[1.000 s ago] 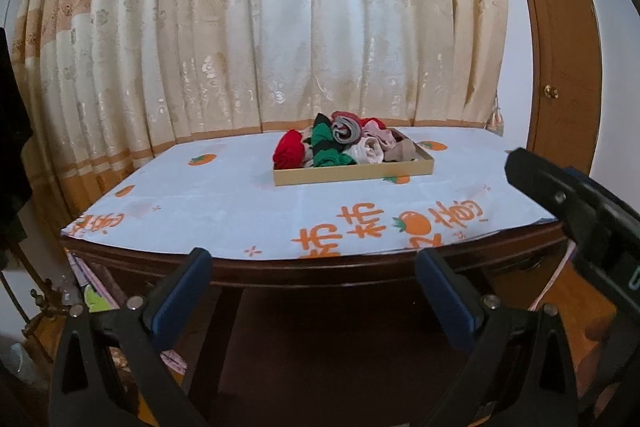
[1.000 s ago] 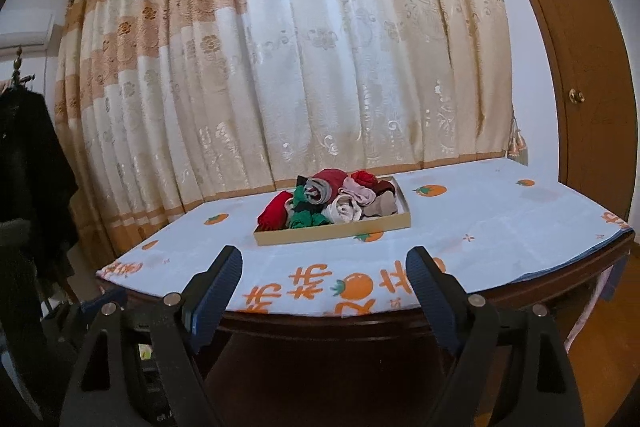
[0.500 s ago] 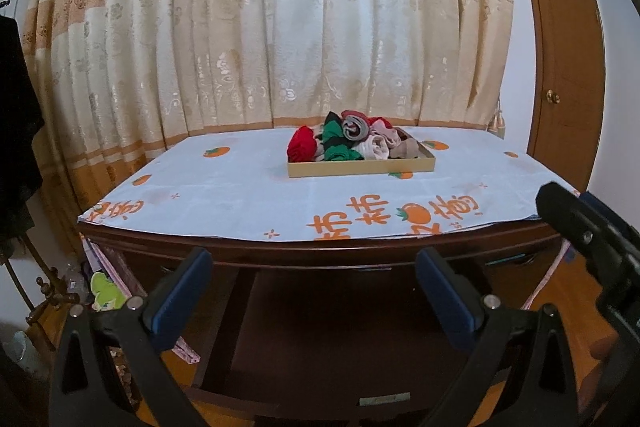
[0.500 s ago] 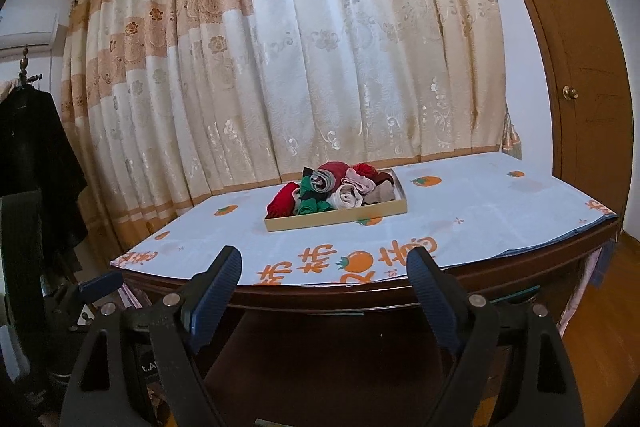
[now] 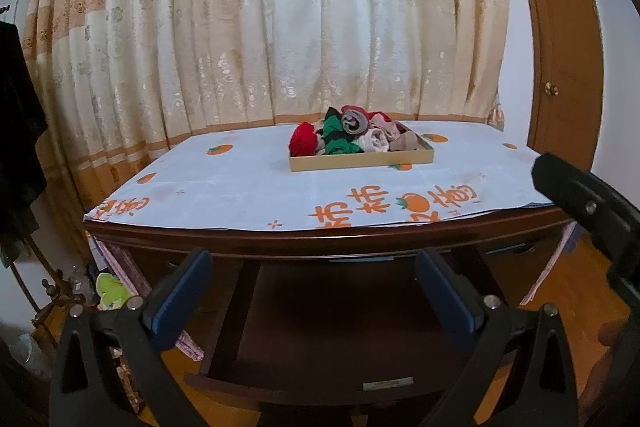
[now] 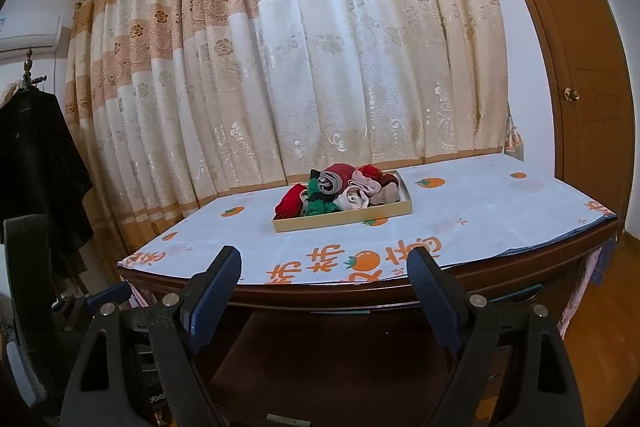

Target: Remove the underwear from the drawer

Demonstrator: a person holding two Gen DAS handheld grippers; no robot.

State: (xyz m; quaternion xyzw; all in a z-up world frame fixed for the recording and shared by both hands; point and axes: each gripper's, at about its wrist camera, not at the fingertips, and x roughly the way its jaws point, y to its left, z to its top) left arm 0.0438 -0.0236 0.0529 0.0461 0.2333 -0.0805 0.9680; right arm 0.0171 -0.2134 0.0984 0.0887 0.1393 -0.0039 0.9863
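Observation:
A shallow tan tray [image 5: 362, 159] [image 6: 344, 220] stands on the far half of the table, heaped with rolled underwear [image 5: 352, 137] [image 6: 340, 189] in red, green, grey, pink and beige. My left gripper [image 5: 316, 291] hangs open in front of the table's near edge, well short of the tray, with nothing between its blue pads. My right gripper [image 6: 326, 287] is also open and empty, level with the table's front edge. The right gripper's black body [image 5: 592, 211] shows at the right of the left wrist view.
The dark wooden table [image 5: 280, 241] carries a white cloth [image 6: 480, 211] printed with oranges. A beige curtain [image 6: 280, 67] hangs behind it. A brown door [image 6: 580, 67] stands at the right, and dark clothes on a rack [image 6: 36, 163] at the left. Clutter [image 5: 112, 291] lies on the floor lower left.
Both grippers have drawn back from the table, so the tray looks smaller and farther. More of the space under the table shows. Both stay open and empty.

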